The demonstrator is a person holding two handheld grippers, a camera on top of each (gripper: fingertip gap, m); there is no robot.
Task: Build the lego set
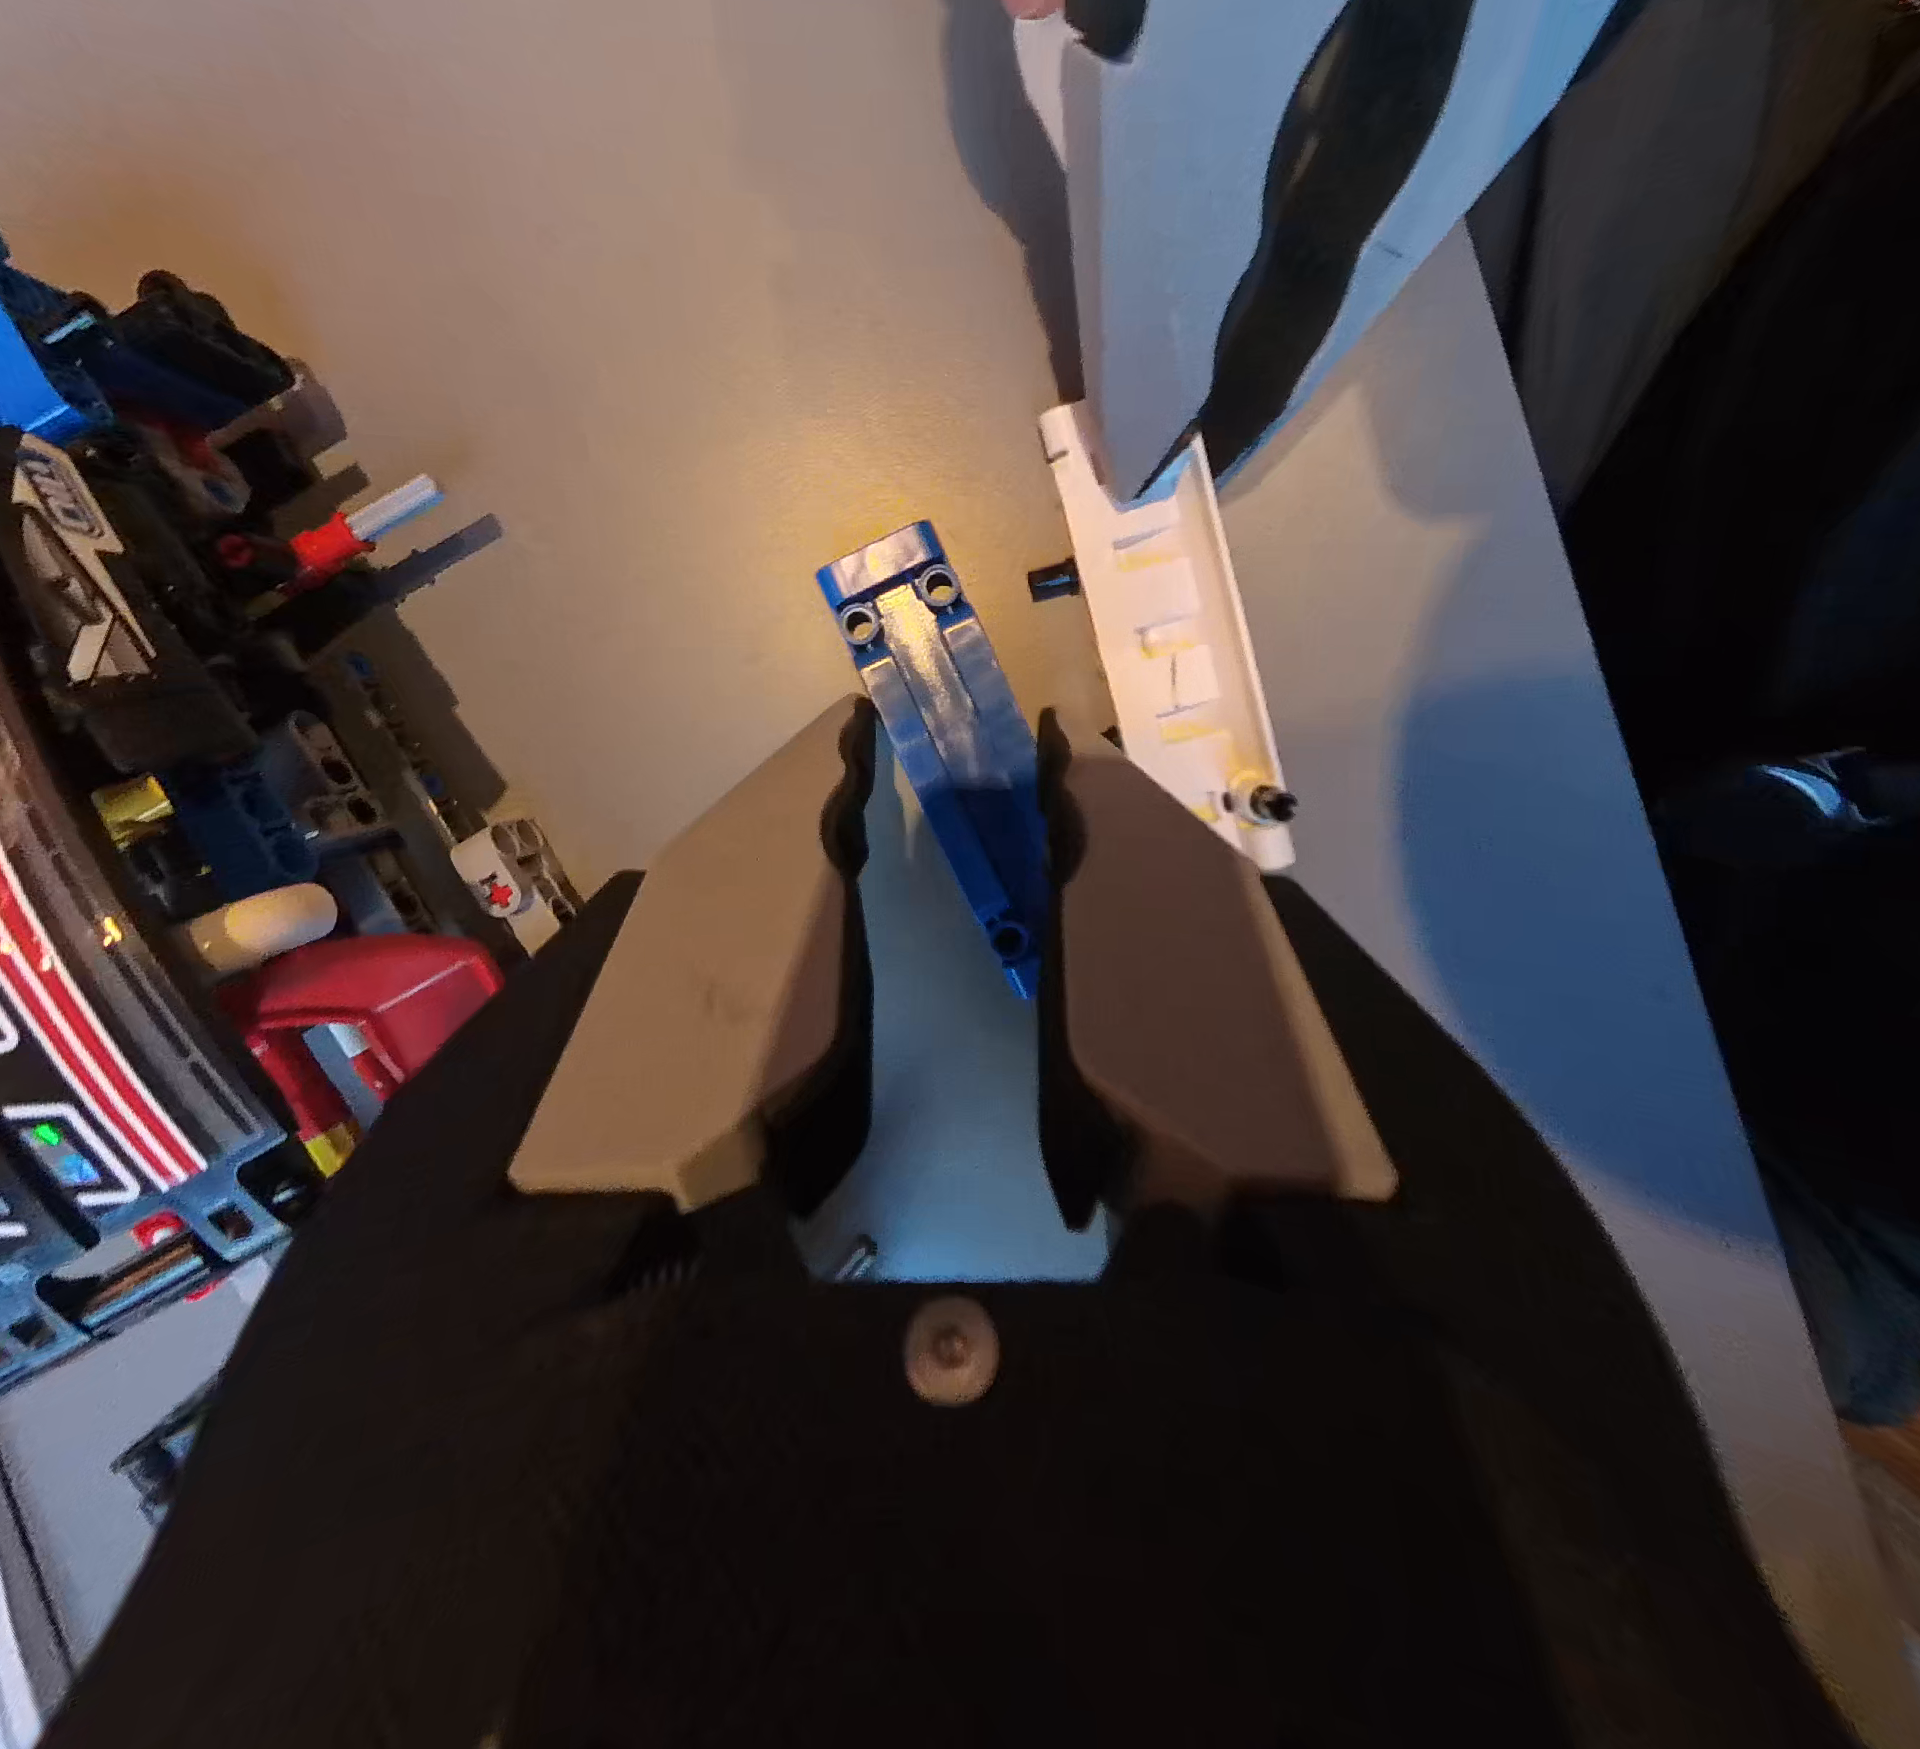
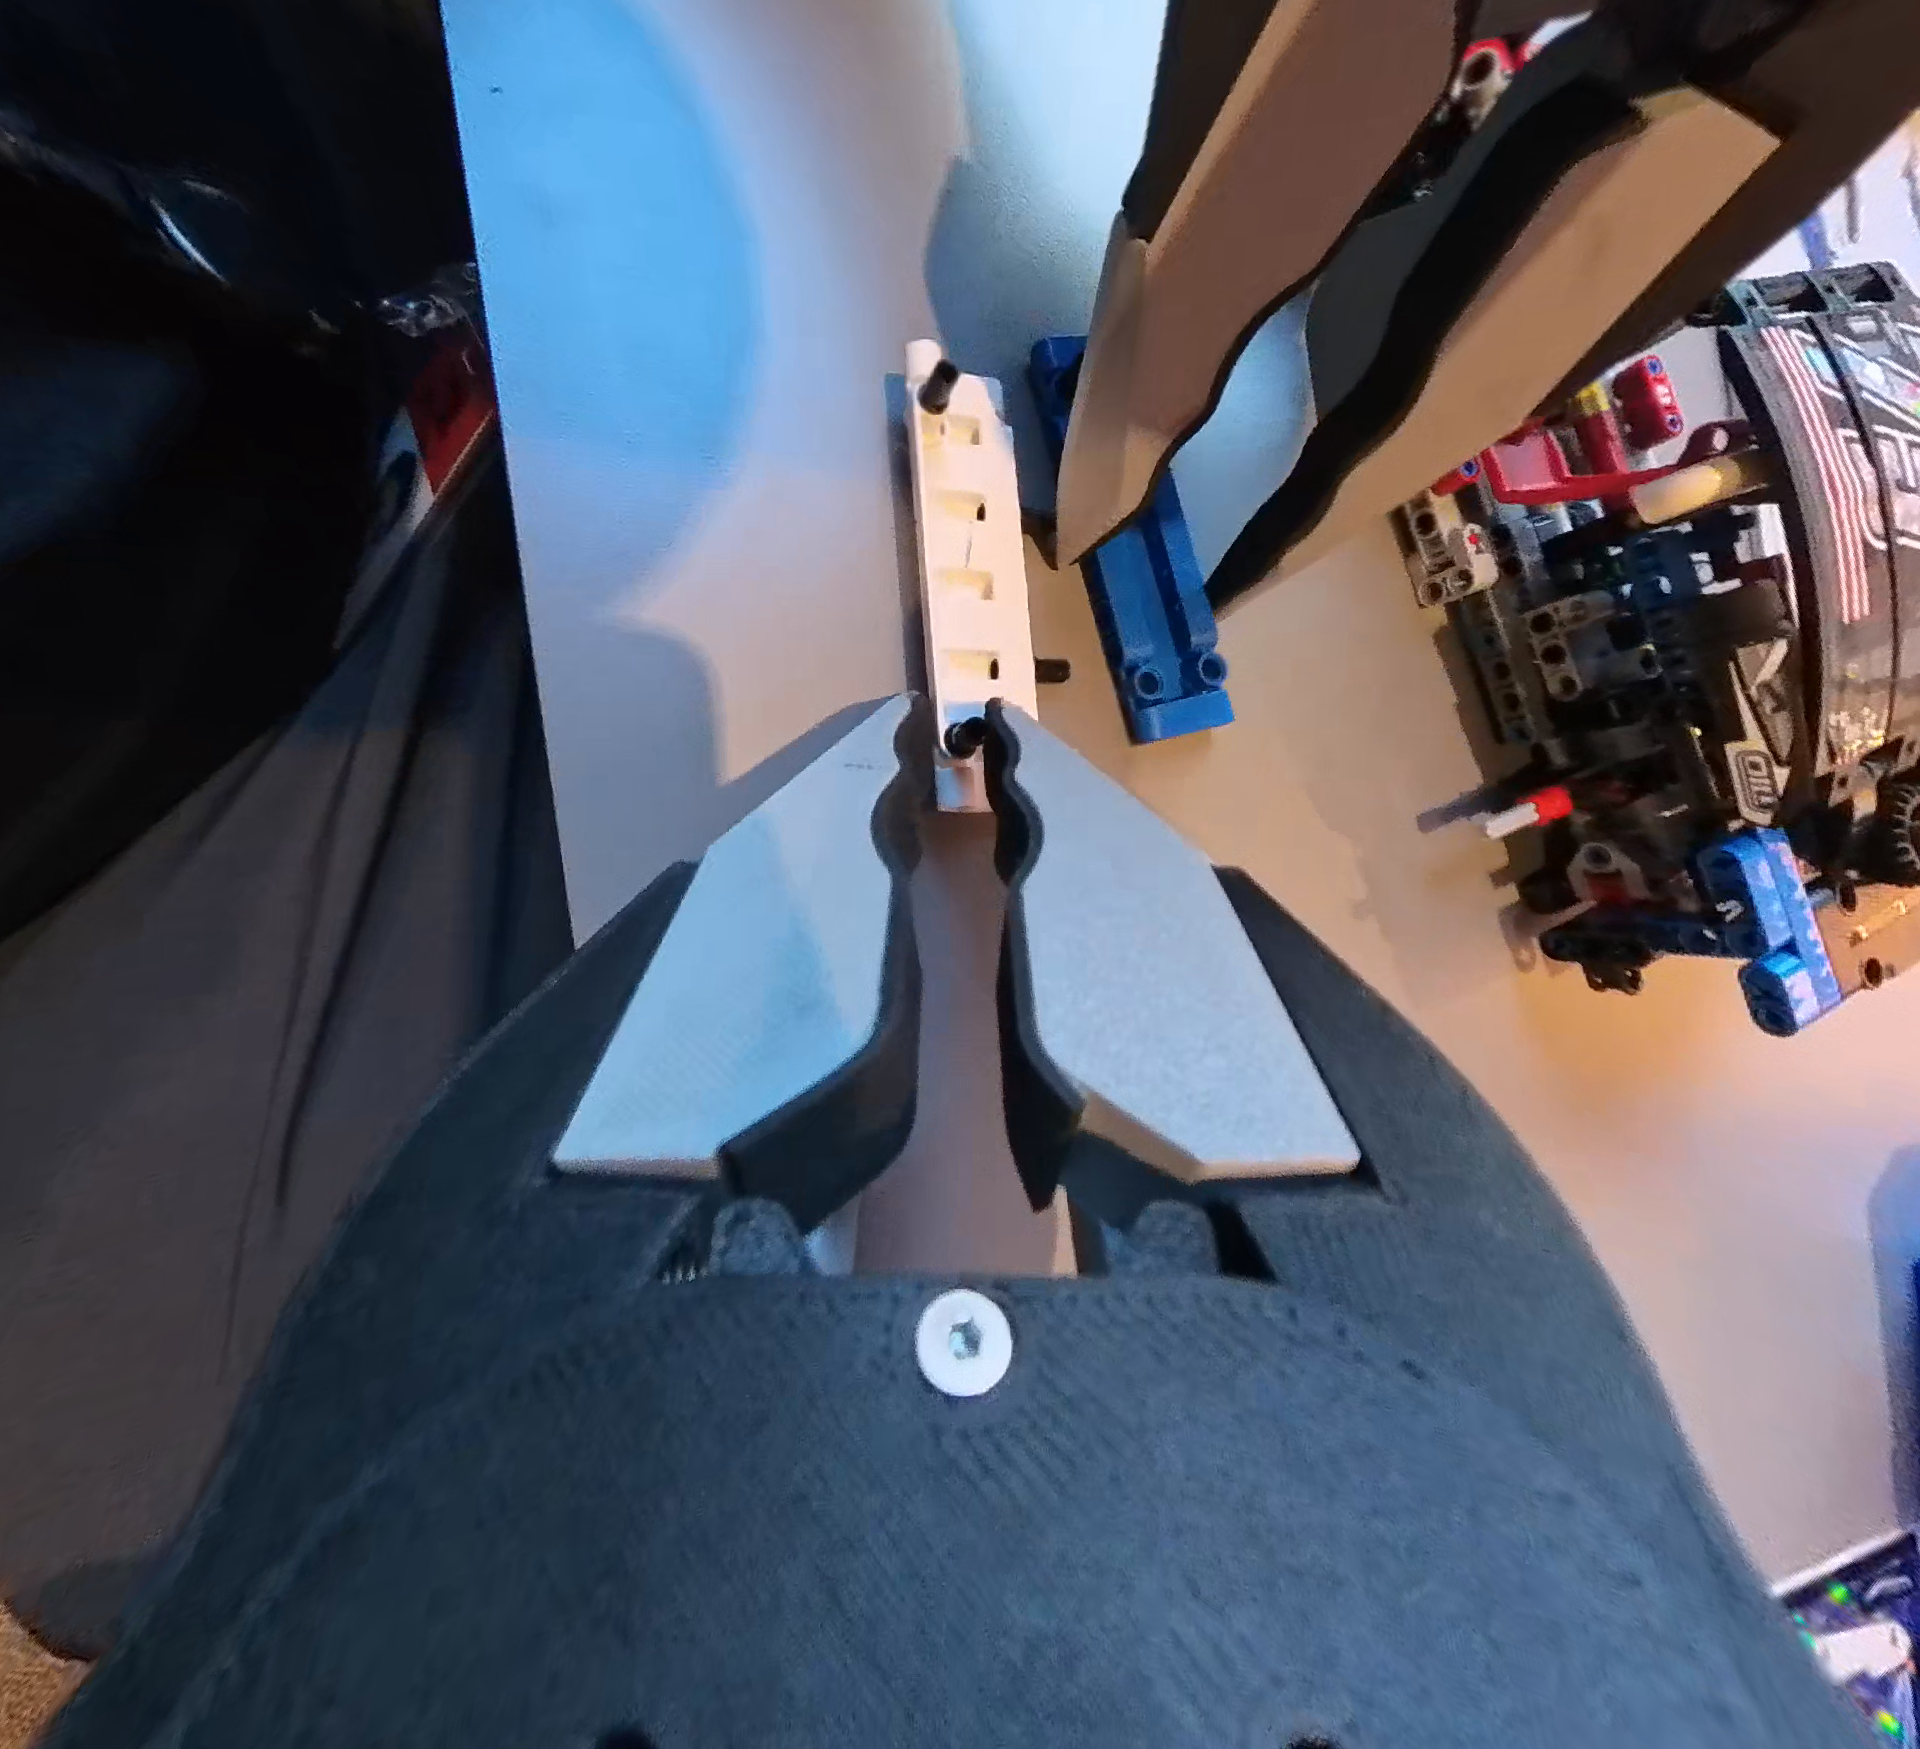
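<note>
- L gripper: jaws apart, straddling the near end of a blue lego panel. Panel lies flat on the white table, gap visible on the one finger's side; can't tell if the other finger touches it. Not clamped.
- R gripper: jaws nearly closed, tips on either side of a small black pin stuck in the near end of a white lego panel. Whether tips actually pinch the pin – can't tell.
- White panel lies flat, just beside the blue one, roughly parallel, close to the table edge. Second black pin stands at its far end.
- Loose black pin on the table btwn the two panels.
- Farther off, well apart from both panels: part-built lego car – mostly black/grey beams w/ blue, red bits and a striped sticker.
- Beyond table edge: dark fabric, too dim to ID.
</note>
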